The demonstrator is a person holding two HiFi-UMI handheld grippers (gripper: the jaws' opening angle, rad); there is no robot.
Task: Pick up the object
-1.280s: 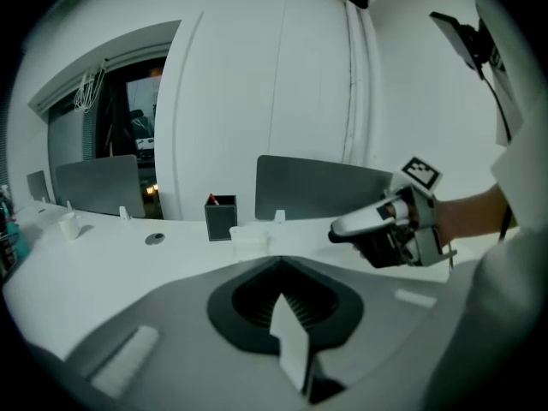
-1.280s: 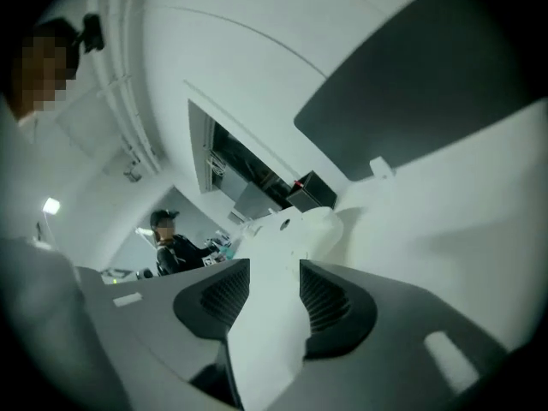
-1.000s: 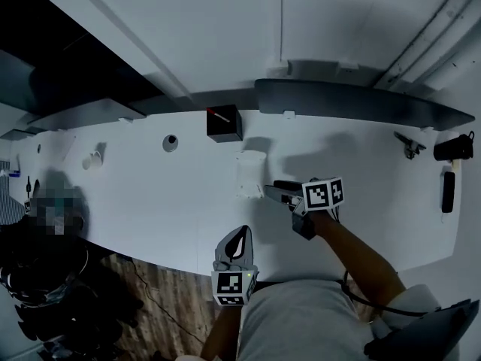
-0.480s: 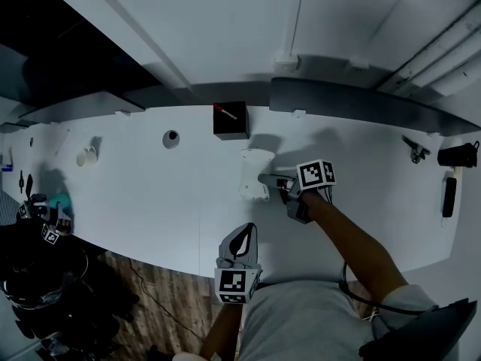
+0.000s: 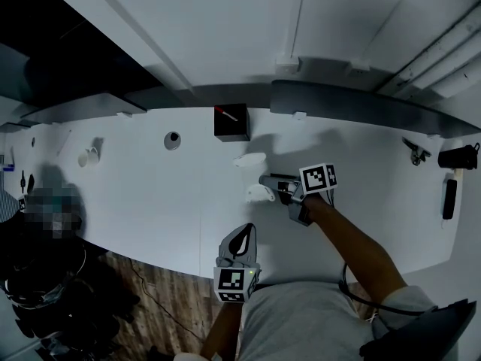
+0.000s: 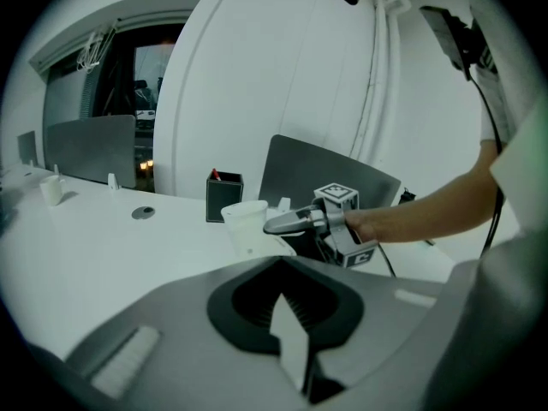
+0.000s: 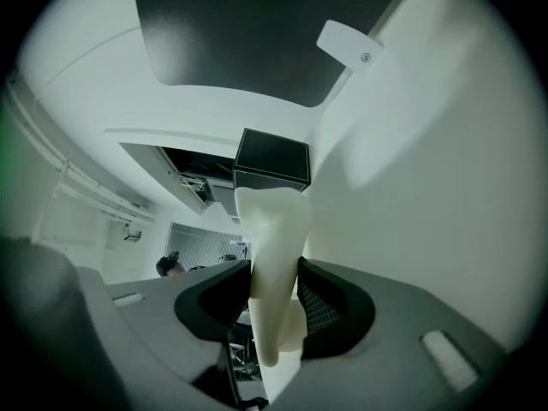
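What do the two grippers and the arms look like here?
Left gripper and right gripper: grey bodies, dark ribbed pads, a black-and-white marker cube each. The right's jaws are closing, a white cup between them. Pale short-sleeved shirt; dark cable by the right arm.

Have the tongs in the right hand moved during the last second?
Yes. The right tongs have edged nearer the black box, and their jaws are closing on the white object.

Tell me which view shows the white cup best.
The right gripper view: the white cup stands large between the right gripper's closing fingers. The left gripper view shows it small. The head view shows it smallest, from above.
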